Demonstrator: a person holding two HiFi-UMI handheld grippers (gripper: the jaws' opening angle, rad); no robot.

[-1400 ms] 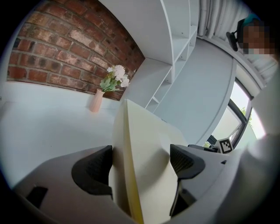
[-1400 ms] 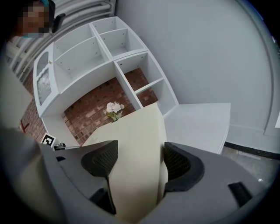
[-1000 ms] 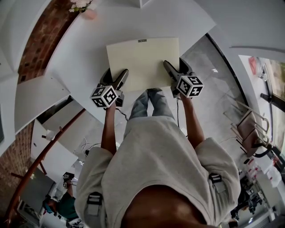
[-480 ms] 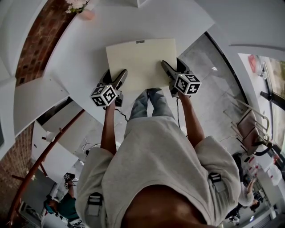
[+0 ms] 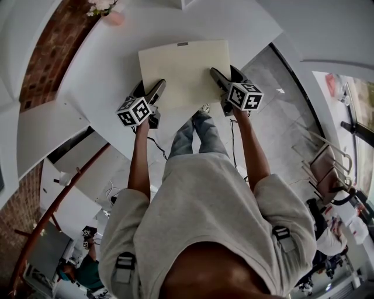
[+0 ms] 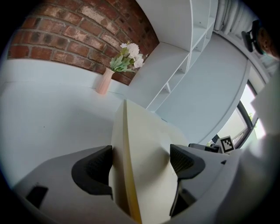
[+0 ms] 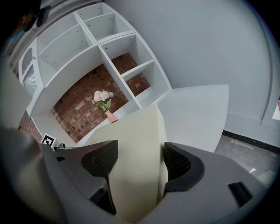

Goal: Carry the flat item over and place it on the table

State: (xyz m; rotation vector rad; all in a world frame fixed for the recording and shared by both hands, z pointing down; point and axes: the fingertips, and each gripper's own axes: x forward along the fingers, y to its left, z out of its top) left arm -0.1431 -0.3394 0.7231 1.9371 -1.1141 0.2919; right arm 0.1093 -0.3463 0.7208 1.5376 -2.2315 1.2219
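Observation:
In the head view a flat cream board [image 5: 184, 73] is held level over the white table [image 5: 111, 70]. My left gripper [image 5: 156, 92] is shut on the board's near left edge and my right gripper [image 5: 217, 76] on its near right edge. In the left gripper view the board [image 6: 146, 148] stands edge-on between the two dark pads [image 6: 97, 171], and my left gripper [image 6: 141, 168] clamps it. The right gripper view shows the board [image 7: 135, 144] filling the gap of my right gripper [image 7: 136, 165], with both pads against it. The board's underside and its contact with the table are hidden.
A pink vase of pale flowers [image 5: 110, 13] stands at the table's far left, by a brick wall [image 6: 65, 35]. White shelving [image 7: 96, 39] rises behind the table. The table's near edge crosses just before my legs [image 5: 196, 134]. A chair [image 5: 327, 166] stands on the floor at the right.
Both grippers have carried the board forward, farther over the table. Their hold on its near edge is unchanged.

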